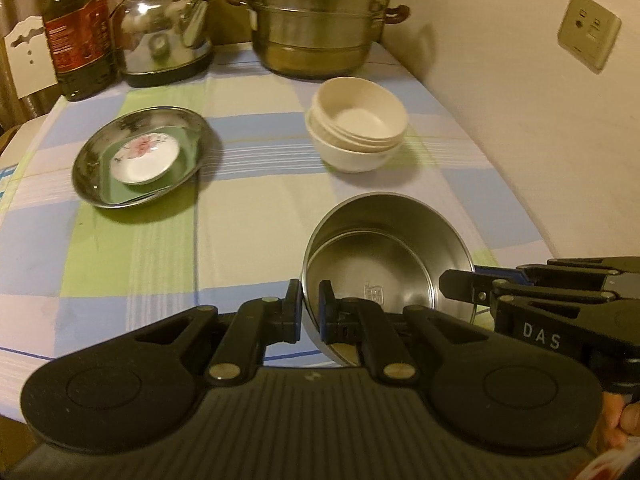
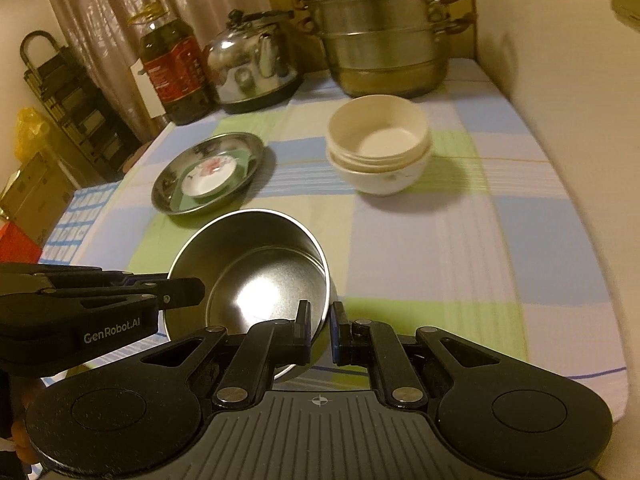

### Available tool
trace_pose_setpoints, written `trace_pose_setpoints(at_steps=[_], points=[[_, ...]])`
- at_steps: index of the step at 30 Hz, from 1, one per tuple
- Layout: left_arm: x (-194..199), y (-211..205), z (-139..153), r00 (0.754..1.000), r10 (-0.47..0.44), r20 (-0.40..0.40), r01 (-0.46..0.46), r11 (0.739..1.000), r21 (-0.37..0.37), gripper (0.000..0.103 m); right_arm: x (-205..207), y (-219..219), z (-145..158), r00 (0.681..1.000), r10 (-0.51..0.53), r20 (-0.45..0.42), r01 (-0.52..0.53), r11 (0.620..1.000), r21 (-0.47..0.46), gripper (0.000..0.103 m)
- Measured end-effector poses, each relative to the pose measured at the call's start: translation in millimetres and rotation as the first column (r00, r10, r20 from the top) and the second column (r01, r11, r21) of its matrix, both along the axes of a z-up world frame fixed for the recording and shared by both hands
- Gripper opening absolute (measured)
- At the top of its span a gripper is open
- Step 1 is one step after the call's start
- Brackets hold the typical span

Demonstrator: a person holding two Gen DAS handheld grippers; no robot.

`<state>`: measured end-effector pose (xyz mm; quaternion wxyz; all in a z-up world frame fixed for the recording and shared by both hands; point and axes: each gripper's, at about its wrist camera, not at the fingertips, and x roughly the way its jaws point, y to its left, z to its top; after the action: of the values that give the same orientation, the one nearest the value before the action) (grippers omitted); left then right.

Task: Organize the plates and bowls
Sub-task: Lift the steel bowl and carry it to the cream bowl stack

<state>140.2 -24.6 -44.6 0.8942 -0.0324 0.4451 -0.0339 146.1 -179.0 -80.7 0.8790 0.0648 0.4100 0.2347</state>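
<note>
Steel bowl, left wrist view: the steel bowl (image 1: 384, 276) hangs tilted above the checked surface (image 1: 240, 248), its rim pinched on two sides.
Left gripper: the left gripper (image 1: 310, 308) is clamped on the bowl's near wall, one finger inside, one outside.
Right gripper, same view: the right gripper (image 1: 460, 286) comes in from the right and bites the opposite rim.
Stacks ahead: the nested cream bowls (image 1: 356, 132) sit near the wall; the steel plate (image 1: 140, 156), carrying a green dish and a flowered saucer (image 1: 144, 156), sits well apart to their left.
Right wrist view: the steel bowl (image 2: 256, 276) is gripped by the right gripper (image 2: 320, 328) on its near wall, jaws clenched, and by the left gripper (image 2: 188, 292) at the left rim.
Step in hand: carrying the bowl with both grippers, I judge, towards the cream bowls (image 2: 378, 152).
Next move: it likely needs the bowl levelled, centred over that stack, lowered, and both grips released together; being wider, it may sit loosely on top.
</note>
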Motion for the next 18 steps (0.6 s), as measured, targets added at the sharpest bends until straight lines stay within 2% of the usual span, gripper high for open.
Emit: trace_pose_setpoints(at_steps=[10,18], points=[[34,-19,4,0.998,-0.064,0.016,0.064,0.998,0.002,0.007,23,-26,3,0.998,-0.058,-0.006,0.058,0.998,0.011,0.01],[89,-17,10,0.991,-0.128,0.039,0.129,0.992,-0.011,0.007,65,-32,11,0.993,-0.119,0.003,0.119,0.993,0.002,0.01]])
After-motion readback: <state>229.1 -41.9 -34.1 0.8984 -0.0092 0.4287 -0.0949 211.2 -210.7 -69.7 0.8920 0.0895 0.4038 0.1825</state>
